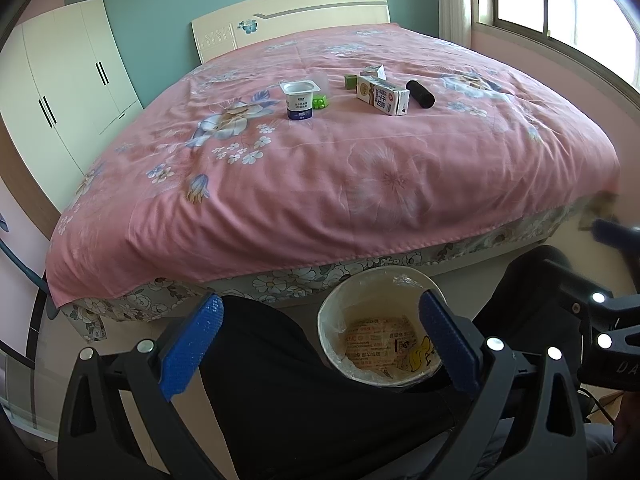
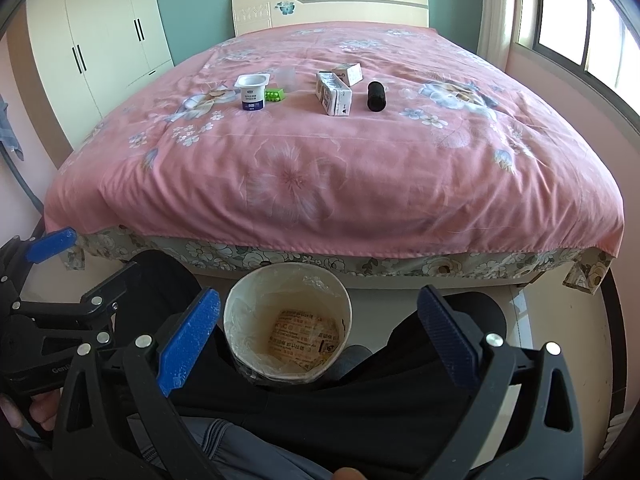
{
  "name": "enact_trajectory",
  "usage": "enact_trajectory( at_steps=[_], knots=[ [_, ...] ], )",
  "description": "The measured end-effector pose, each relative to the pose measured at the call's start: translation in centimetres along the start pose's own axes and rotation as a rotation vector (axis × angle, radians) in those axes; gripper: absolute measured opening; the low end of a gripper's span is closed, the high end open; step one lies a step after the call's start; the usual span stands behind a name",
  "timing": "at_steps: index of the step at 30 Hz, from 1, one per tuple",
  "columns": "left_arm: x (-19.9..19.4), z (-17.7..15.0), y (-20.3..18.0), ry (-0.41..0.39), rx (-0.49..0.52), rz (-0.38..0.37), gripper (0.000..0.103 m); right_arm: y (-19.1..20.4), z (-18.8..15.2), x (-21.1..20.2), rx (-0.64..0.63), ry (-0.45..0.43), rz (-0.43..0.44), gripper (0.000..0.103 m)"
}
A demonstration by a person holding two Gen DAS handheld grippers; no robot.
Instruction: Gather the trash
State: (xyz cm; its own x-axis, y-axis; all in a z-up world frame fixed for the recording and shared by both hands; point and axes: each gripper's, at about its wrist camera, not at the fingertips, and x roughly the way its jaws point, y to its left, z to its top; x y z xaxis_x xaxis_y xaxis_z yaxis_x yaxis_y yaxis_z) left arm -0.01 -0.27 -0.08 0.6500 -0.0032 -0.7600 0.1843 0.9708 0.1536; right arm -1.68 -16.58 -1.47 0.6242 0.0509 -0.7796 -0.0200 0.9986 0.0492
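A round paper bucket (image 1: 380, 336) lined with clear plastic sits between the person's dark-clad knees, below the bed's foot; it also shows in the right wrist view (image 2: 288, 324). On the pink bed lie a white yoghurt cup (image 1: 299, 100) (image 2: 252, 92), a milk carton (image 1: 382, 96) (image 2: 334, 94), a smaller carton (image 1: 374, 71) (image 2: 348, 73), a black cylinder (image 1: 420, 94) (image 2: 376, 97) and a green toy (image 1: 320, 102) (image 2: 275, 95). My left gripper (image 1: 320, 340) is open and empty above the lap. My right gripper (image 2: 320, 340) is open and empty over the bucket.
A pink floral bedspread (image 1: 320, 184) (image 2: 340, 168) covers the bed. A small green cube (image 1: 350, 81) and a clear cup (image 2: 287, 76) lie among the items. A white wardrobe (image 1: 60, 80) stands left, a window (image 1: 560, 0) right.
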Motion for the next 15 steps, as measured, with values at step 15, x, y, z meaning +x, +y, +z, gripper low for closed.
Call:
enact_trajectory(
  at_steps=[15],
  knots=[
    [0.06,-0.28,-0.39,0.003,0.001,-0.005,0.1,0.05,-0.07,0.03,0.001,0.002,-0.002,0.097]
  ],
)
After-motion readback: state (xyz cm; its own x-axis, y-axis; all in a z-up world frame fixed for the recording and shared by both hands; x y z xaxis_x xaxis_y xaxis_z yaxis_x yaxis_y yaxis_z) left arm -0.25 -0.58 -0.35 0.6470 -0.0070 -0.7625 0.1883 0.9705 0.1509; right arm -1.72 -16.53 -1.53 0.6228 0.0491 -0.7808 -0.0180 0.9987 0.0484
